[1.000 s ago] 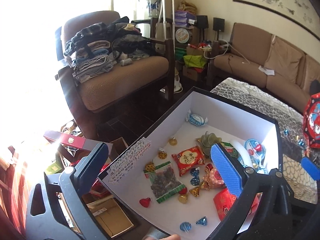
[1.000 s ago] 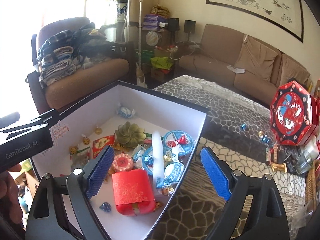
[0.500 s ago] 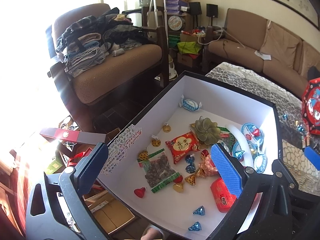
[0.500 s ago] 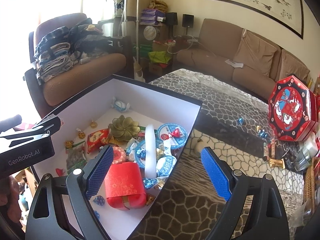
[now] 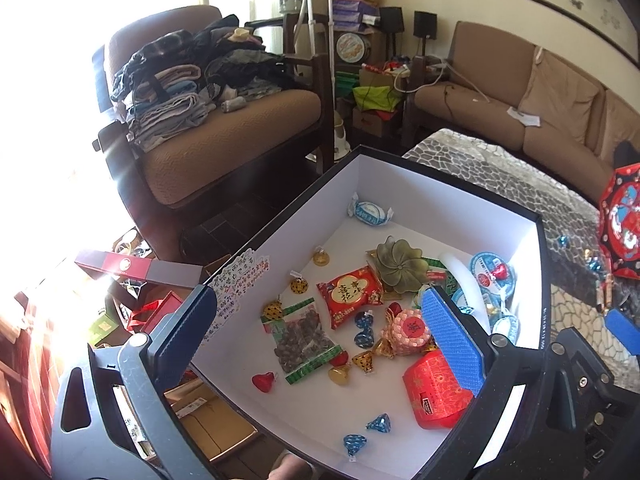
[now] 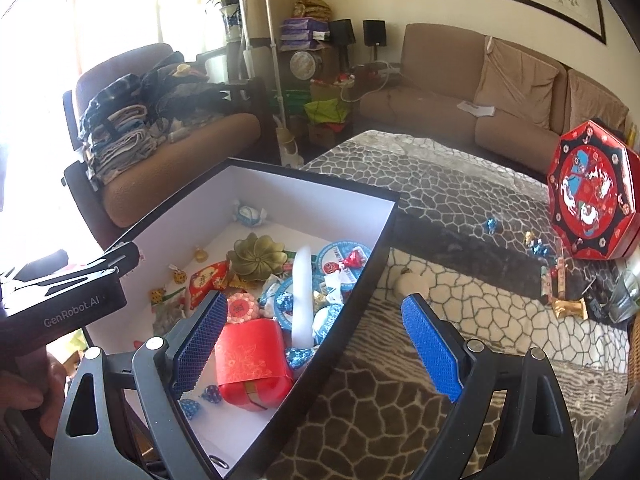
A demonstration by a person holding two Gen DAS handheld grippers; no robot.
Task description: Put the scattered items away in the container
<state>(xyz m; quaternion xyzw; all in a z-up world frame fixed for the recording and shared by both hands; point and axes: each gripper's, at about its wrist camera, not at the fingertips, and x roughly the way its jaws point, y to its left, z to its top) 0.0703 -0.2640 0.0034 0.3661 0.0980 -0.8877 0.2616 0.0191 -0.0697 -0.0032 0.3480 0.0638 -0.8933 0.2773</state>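
A black box with white inner walls stands at the table's left edge. It holds a red gift box, a red snack packet, a green flower dish and several wrapped candies. My left gripper hangs open above the box, with nothing between its fingers. My right gripper is open too, straddling the box's right wall. Loose candies lie on the table: a blue one, a small cluster and a gold piece.
A red octagonal tin stands at the table's right side on the stone-patterned cloth. An armchair piled with folded clothes stands beyond the box, and a brown sofa behind the table. Cartons and red bags lie on the floor.
Both views have shifted a little, showing more of the box's near end. Both grippers stayed open and nothing was picked up or dropped.
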